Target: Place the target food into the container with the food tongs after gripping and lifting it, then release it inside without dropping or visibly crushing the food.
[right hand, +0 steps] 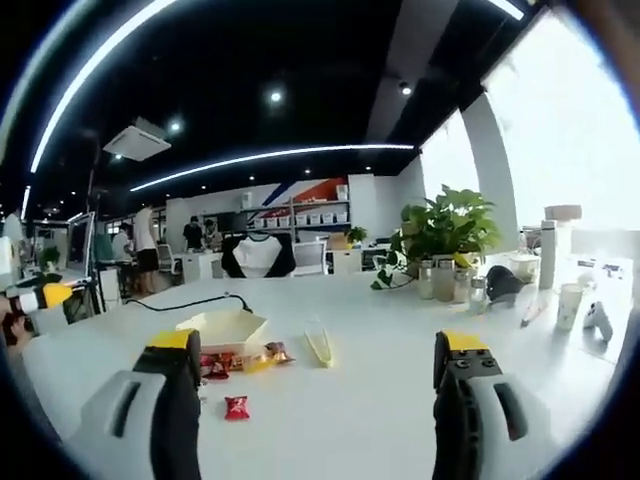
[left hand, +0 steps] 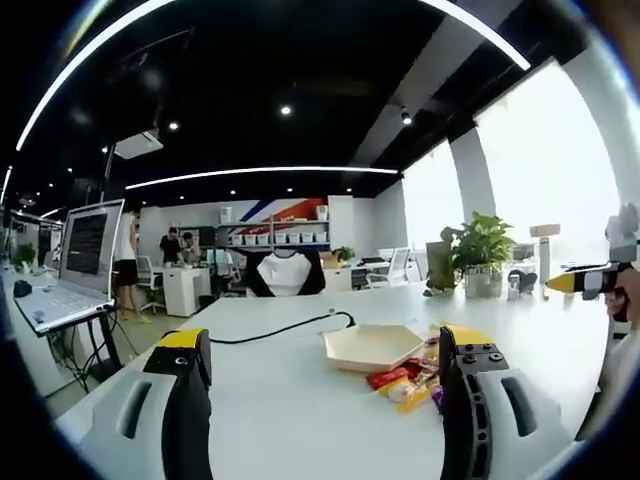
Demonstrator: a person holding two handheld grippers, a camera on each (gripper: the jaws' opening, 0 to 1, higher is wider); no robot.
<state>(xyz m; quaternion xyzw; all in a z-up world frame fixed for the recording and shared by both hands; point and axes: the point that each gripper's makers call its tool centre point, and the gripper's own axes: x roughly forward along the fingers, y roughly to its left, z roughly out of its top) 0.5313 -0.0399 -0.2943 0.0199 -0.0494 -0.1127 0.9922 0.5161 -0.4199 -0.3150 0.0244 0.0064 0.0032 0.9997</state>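
An open-plan office with a dark ceiling and long light strips sits behind a wide white counter (right hand: 380, 400), bright windows along one side. In the left gripper view the left tool (left hand: 325, 385) has its 2 jaws spread wide with nothing between them but bare counter. The hexagonal cream container (left hand: 372, 346) lies ahead, nearer the right-hand jaw, and a heap of wrapped snacks (left hand: 405, 385) sits just beside that jaw's inner edge — whether they touch cannot be told. A black cable (left hand: 280, 330) runs across the counter behind the container. A laptop (left hand: 70, 270) stands on a stand at the far left, a potted plant (left hand: 480, 250) at the far right.

In the right gripper view the right tool (right hand: 315, 385) is likewise spread wide and holds nothing. The container (right hand: 225, 325) lies ahead by the left-hand jaw, with the snack heap (right hand: 240, 360) just in front of it. One red wrapped candy (right hand: 236, 406) lies apart, near that jaw's inner side. The pale food tongs (right hand: 320, 347) rest flat on the counter between the jaws, well ahead of the tips. The counter to the right of the tongs is bare up to the cups and bottles (right hand: 445, 280) by the plant.
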